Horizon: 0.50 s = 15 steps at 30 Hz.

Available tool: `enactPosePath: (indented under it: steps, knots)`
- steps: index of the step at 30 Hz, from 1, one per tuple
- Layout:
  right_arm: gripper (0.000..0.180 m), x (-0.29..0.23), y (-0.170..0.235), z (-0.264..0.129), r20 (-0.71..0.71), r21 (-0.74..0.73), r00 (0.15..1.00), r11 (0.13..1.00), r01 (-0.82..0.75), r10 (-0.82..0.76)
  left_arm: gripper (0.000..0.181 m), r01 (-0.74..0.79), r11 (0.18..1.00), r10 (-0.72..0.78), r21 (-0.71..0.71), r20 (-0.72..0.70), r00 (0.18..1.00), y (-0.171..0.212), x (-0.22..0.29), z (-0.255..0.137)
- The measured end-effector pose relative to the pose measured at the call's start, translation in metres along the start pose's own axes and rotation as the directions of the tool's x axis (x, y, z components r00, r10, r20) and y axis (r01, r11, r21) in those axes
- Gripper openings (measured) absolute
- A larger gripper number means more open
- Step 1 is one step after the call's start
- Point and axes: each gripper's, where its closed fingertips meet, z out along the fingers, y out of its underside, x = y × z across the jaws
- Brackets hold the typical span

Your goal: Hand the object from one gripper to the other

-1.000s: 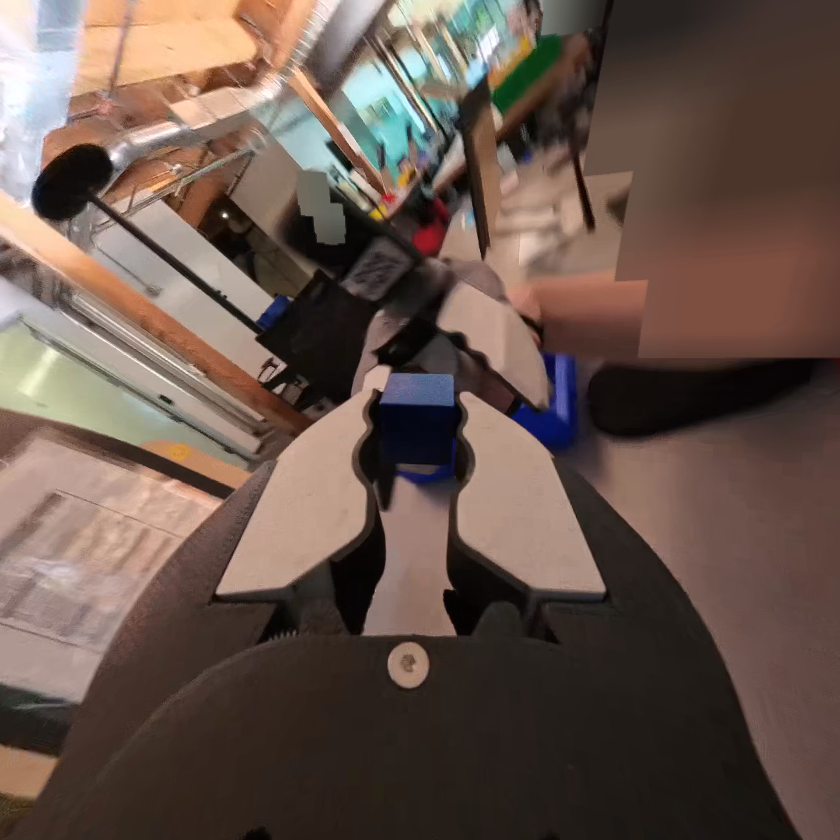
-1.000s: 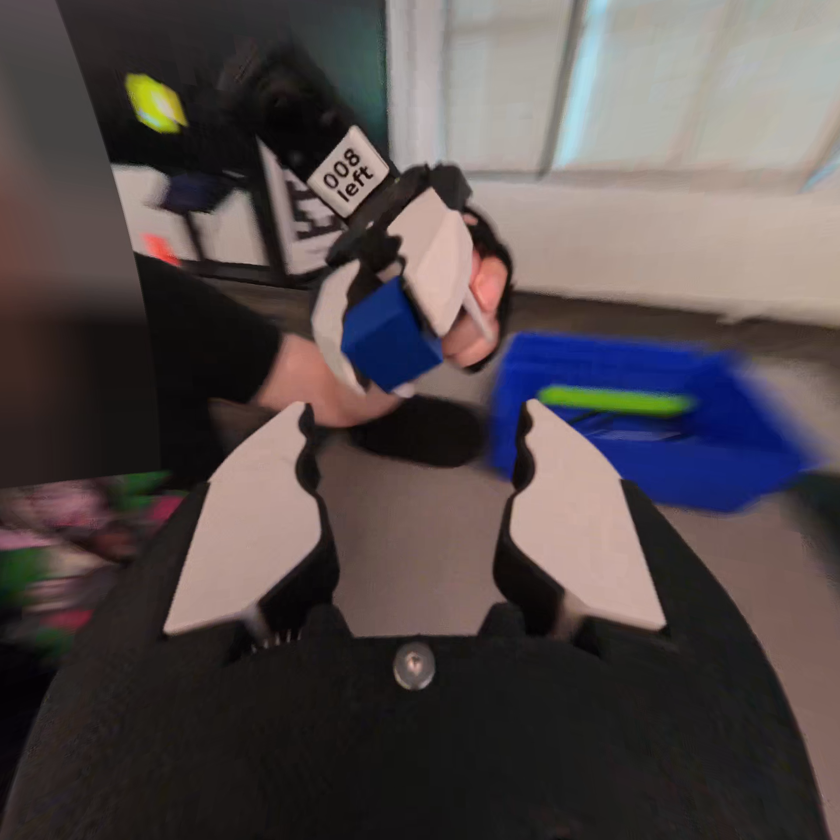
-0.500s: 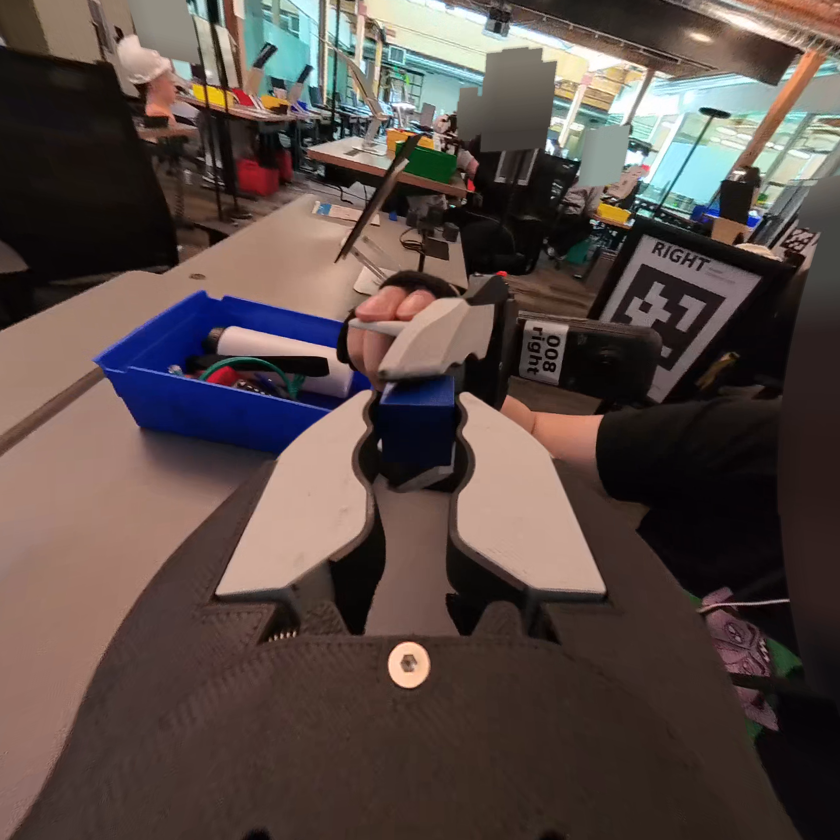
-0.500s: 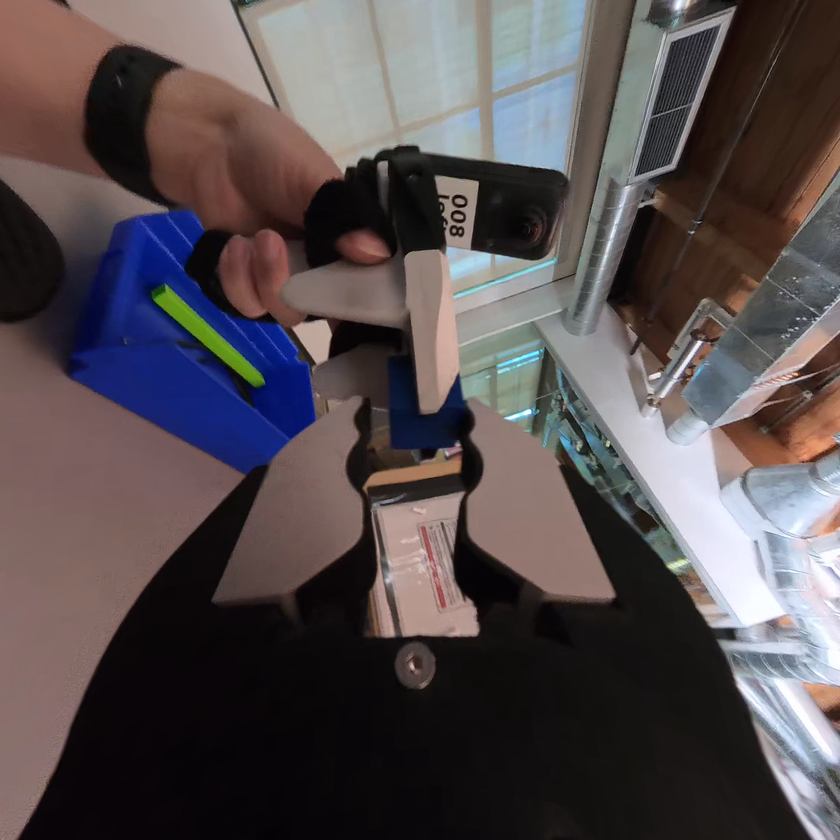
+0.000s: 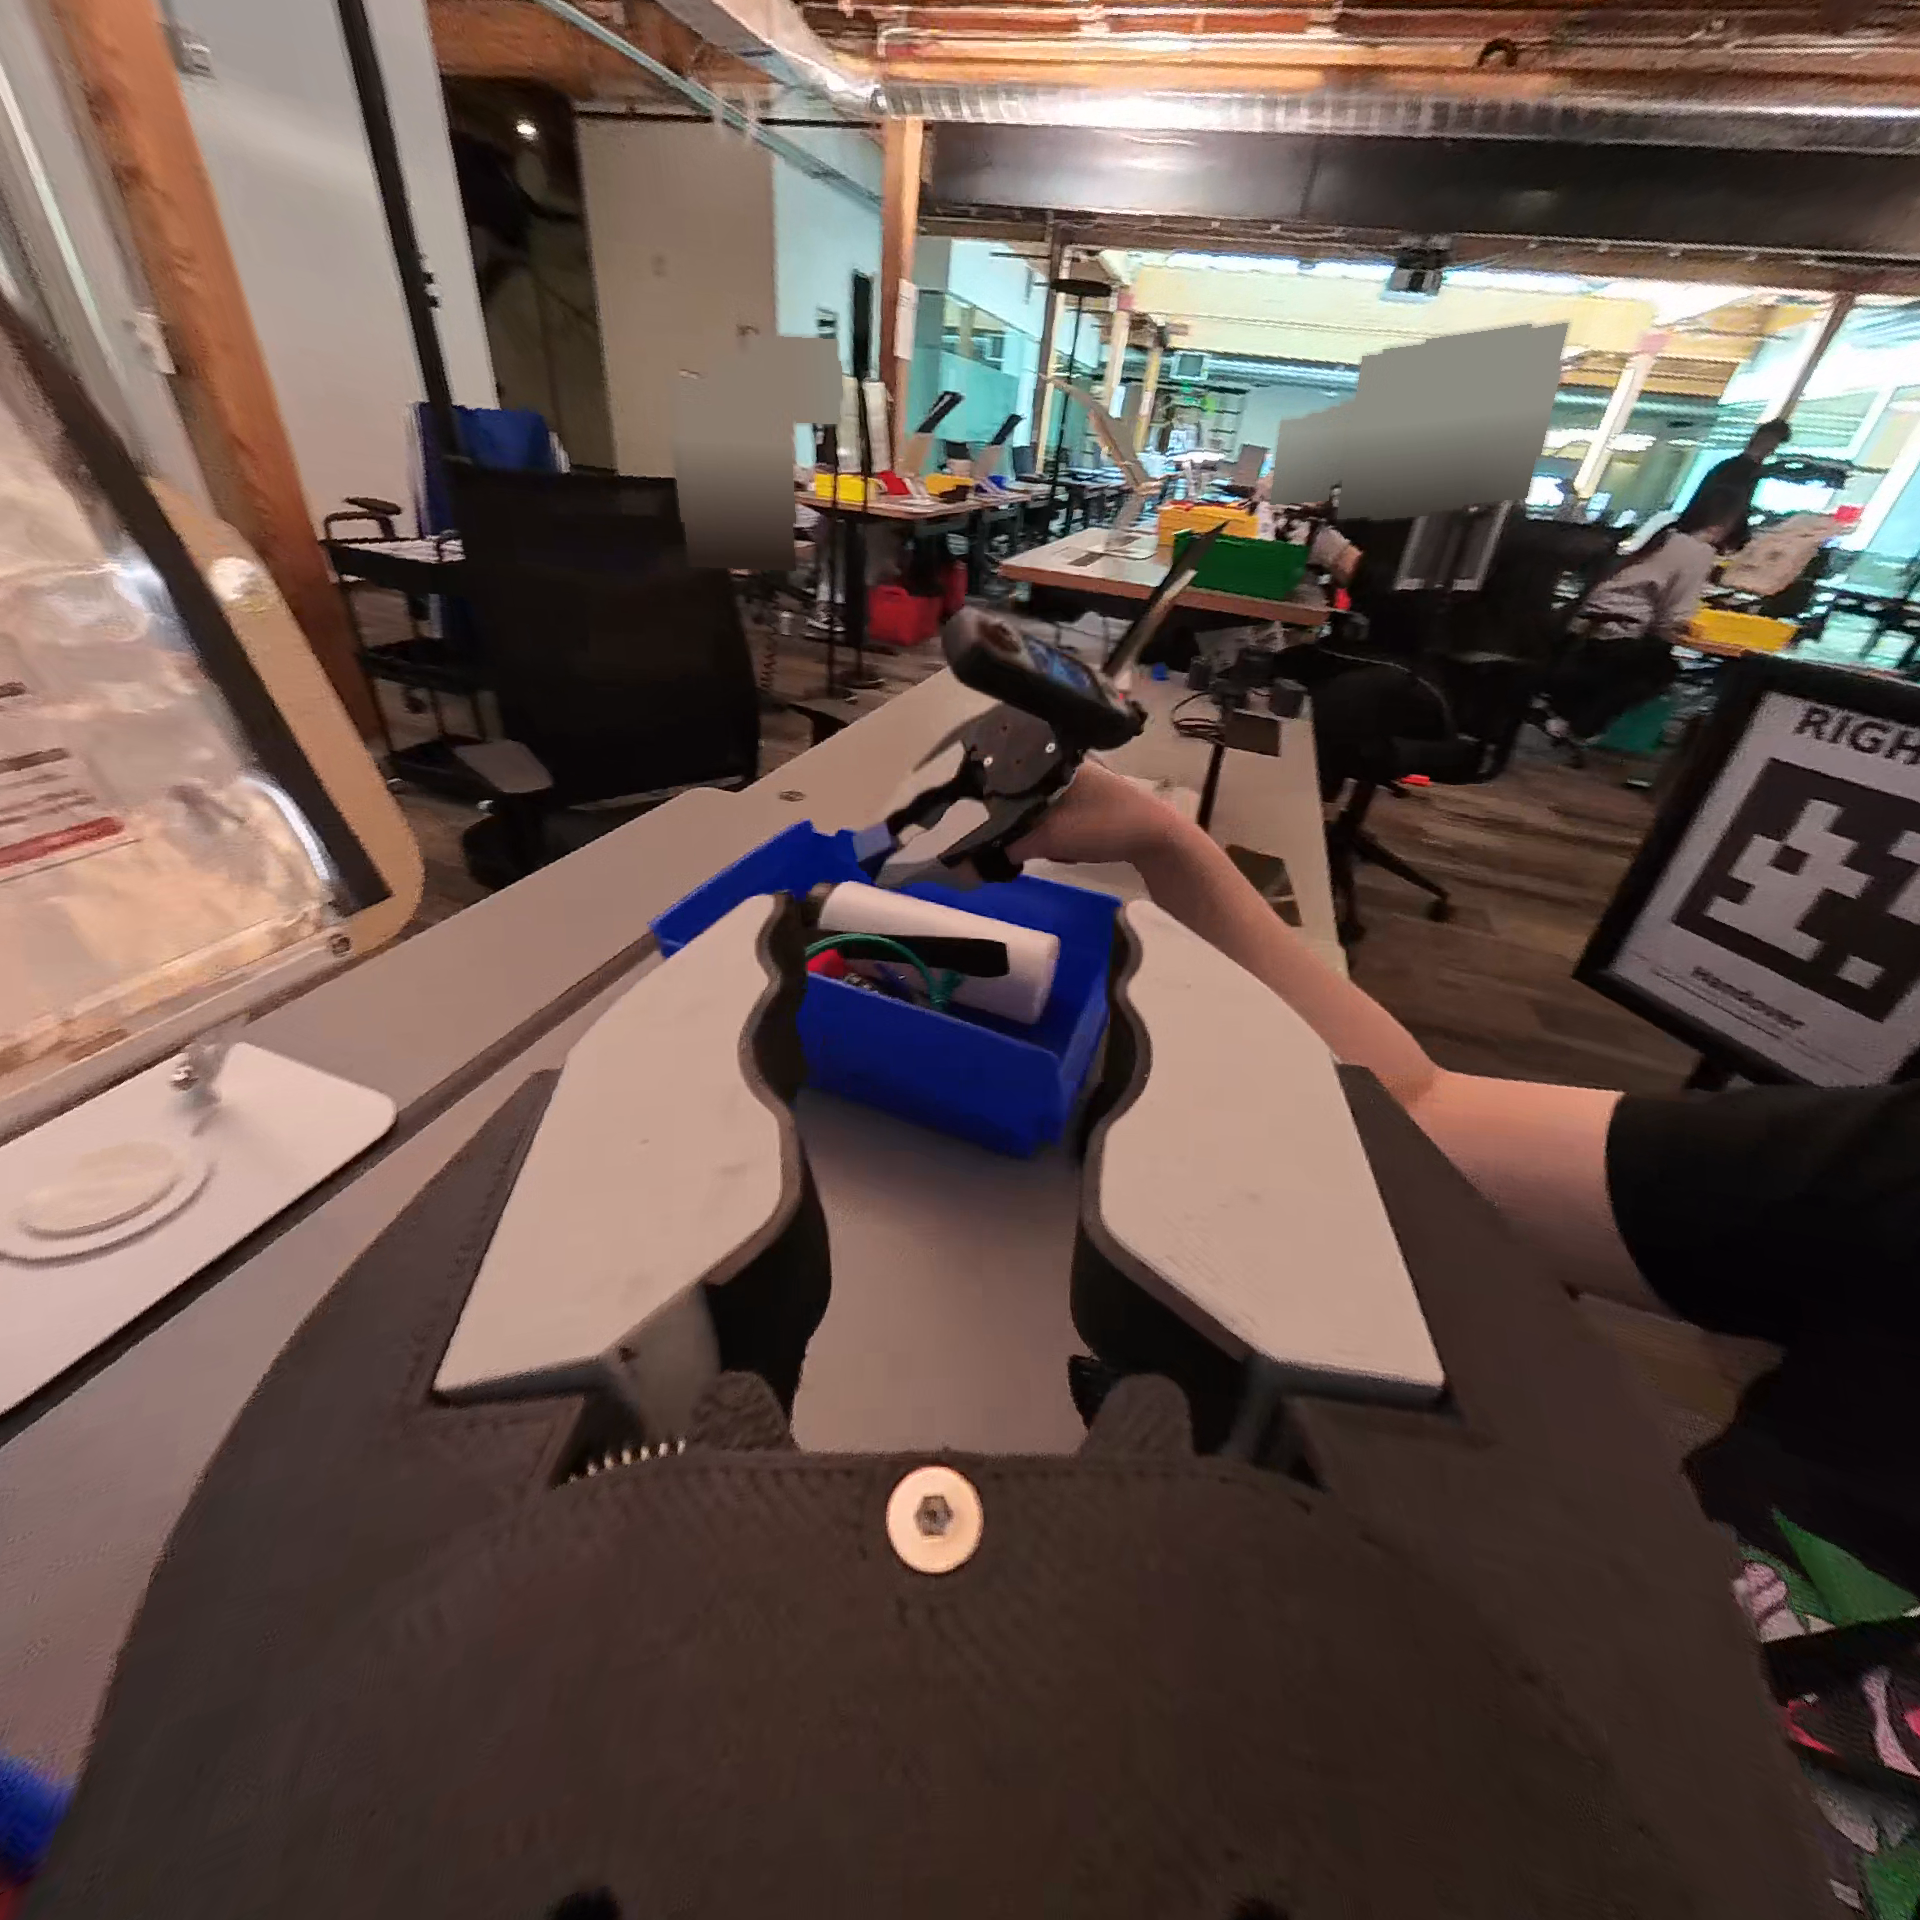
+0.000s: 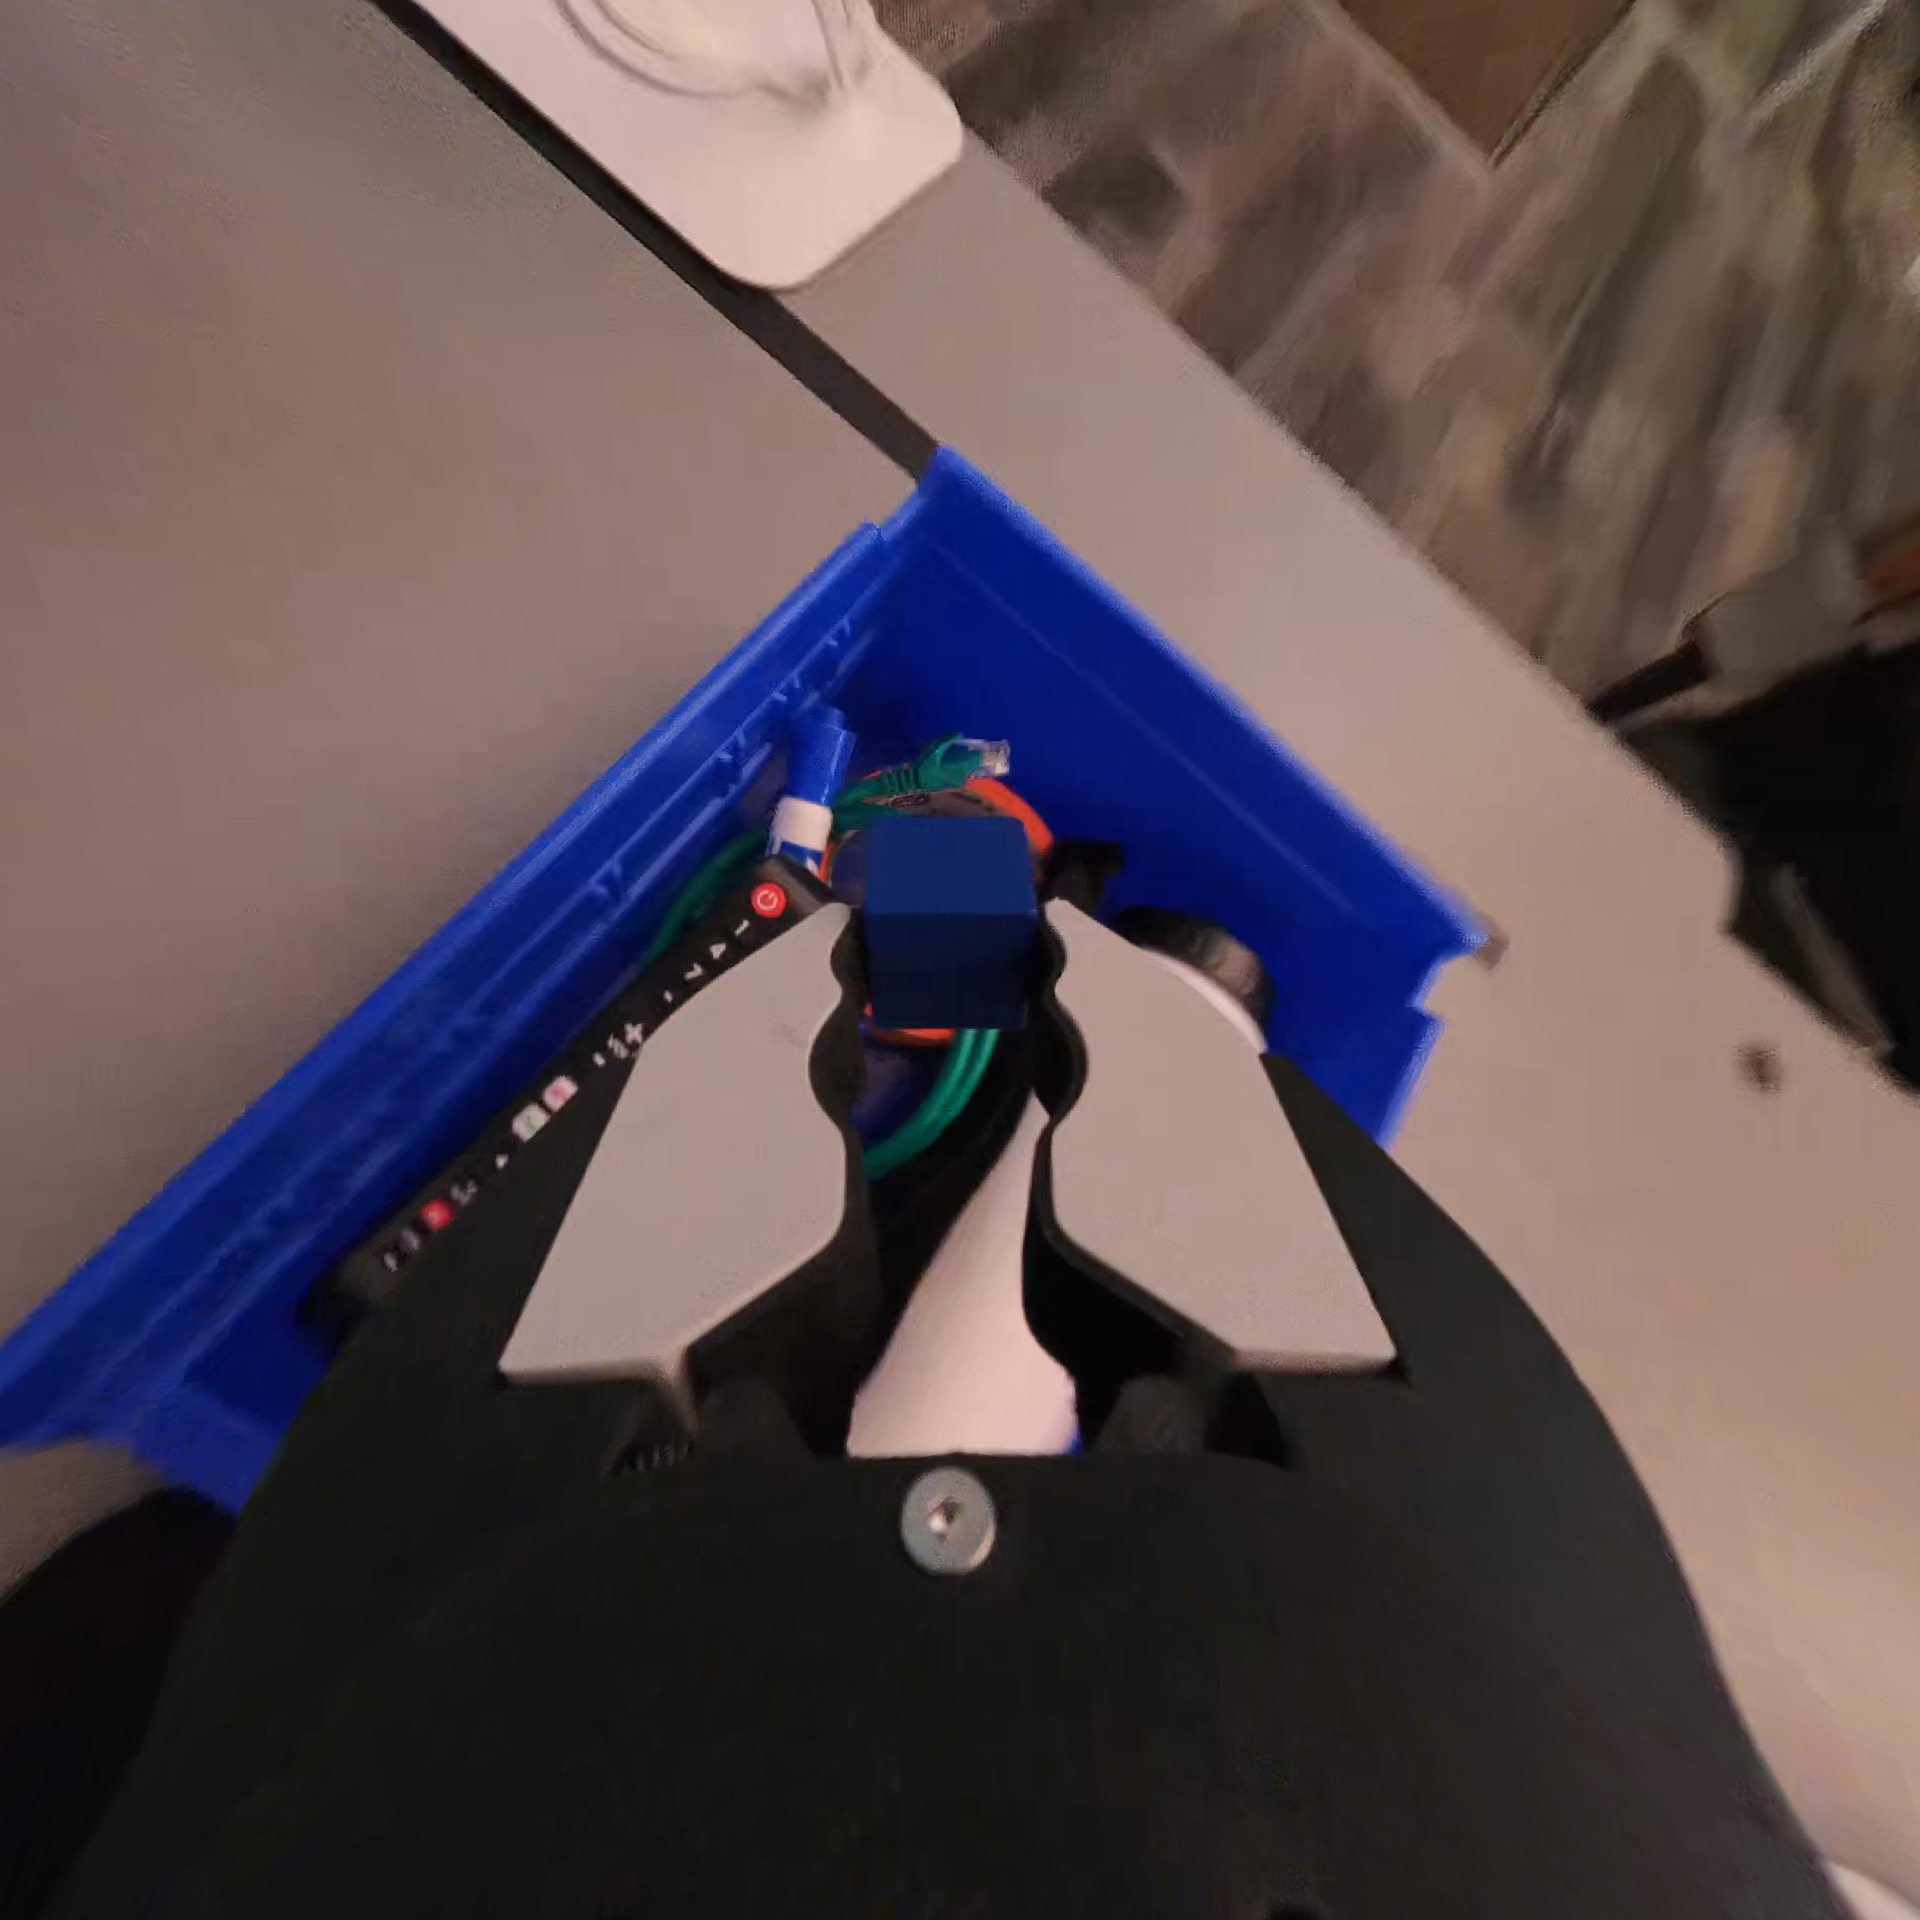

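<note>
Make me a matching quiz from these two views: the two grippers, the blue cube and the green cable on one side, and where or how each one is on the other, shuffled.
Things:
1. left gripper
2. right gripper
3. blue cube
4. green cable

Places or states:
A. lying in the blue bin
B. open, nothing between the fingers
C. pinched between two grey fingertips
D. shut, hanging over the bin

Pairs: 1-B, 2-D, 3-C, 4-A
</note>
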Motion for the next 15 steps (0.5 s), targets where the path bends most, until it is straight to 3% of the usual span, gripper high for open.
enactPosePath:
  steps: [4, 8, 12, 15]
  knots:
    - [0.031, -0.007, 0.009, 0.048, 0.1, -0.054, 0.959, 0.964, -0.261, 0.265, 0.055, -0.012, 0.999, 0.014, -0.036, 0.043, 0.999, 0.003, -0.008, -0.005]
    - [0.031, -0.018, 0.028, 0.074, 0.093, -0.176, 0.961, 0.954, -0.242, 0.261, 0.055, -0.006, 0.998, 0.009, -0.061, 0.047, 0.999, 0.006, -0.01, -0.007]
    - [0.035, -0.012, 0.026, 0.068, 0.095, -0.147, 0.961, 0.959, -0.243, 0.258, 0.058, -0.011, 0.996, 0.019, -0.087, 0.1, 0.995, 0.007, -0.021, -0.013]
    - [0.04, 0.002, -0.001, 0.037, 0.088, 0.015, 0.964, 0.967, -0.253, 0.251, 0.062, -0.038, 0.986, 0.078, -0.161, 0.245, 0.966, 0.013, -0.048, -0.031]
